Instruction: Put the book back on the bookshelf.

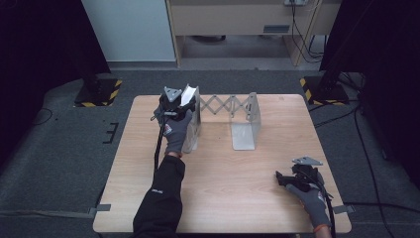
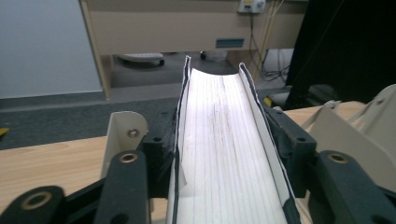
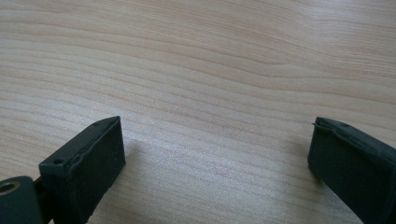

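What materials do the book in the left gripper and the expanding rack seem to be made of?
Book: paper, matte; the fore-edge shows fine page lines between thin dark covers. Rack: probably painted metal, pale grey with a smooth, dull finish; thin flat end plates and riveted scissor links suggest it.

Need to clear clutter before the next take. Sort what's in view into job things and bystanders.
In the job: the book clamped between the left gripper jaws; the expanding metal book rack it is held at.

Bystanders: the right gripper, open, idle on the table; the wooden desk behind.
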